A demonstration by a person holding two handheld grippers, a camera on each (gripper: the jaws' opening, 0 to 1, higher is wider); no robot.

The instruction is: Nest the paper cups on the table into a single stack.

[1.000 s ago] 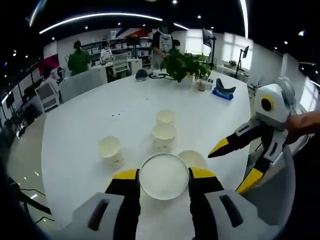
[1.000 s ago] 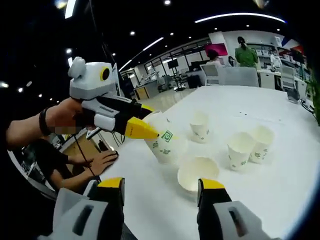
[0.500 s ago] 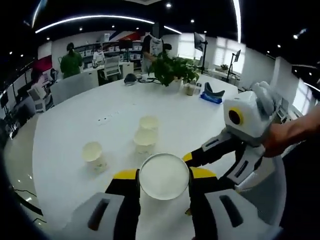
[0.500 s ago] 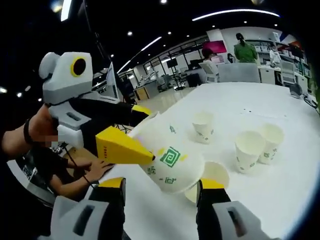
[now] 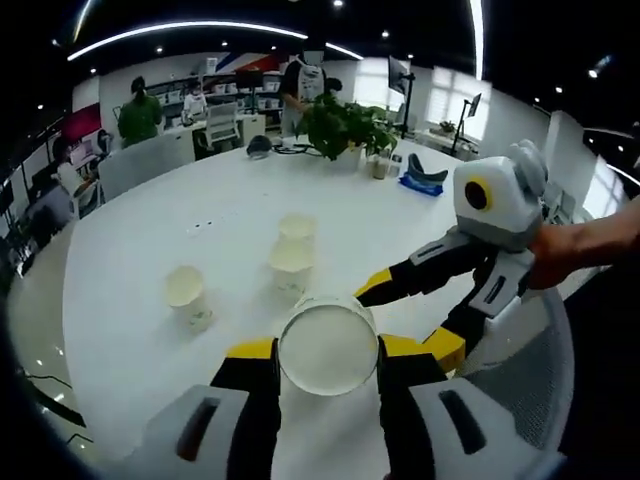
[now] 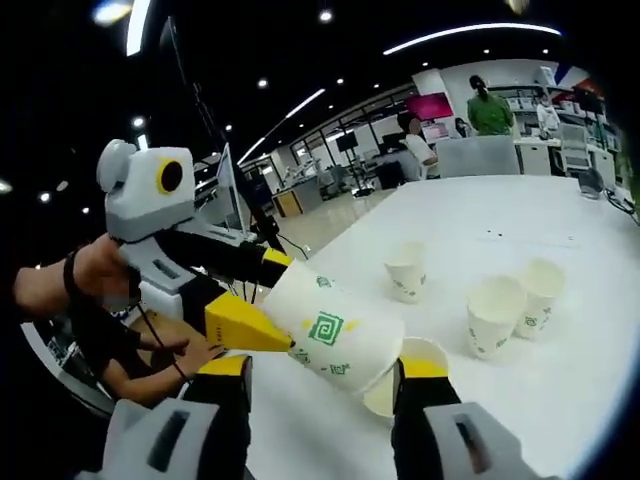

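Gripping a paper cup (image 5: 328,348), mouth toward the lens, left gripper (image 5: 328,352) clamps its sides. Right gripper (image 6: 322,368) stands parted; second cup (image 6: 415,362) between its jaws, apparently ungrasped, partly hidden behind the held cup. Three upright cups (image 5: 288,266) stand beyond on white table (image 5: 150,230).

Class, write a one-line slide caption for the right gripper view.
Left tool carries a tilted white paper cup with green logo over the round white table.
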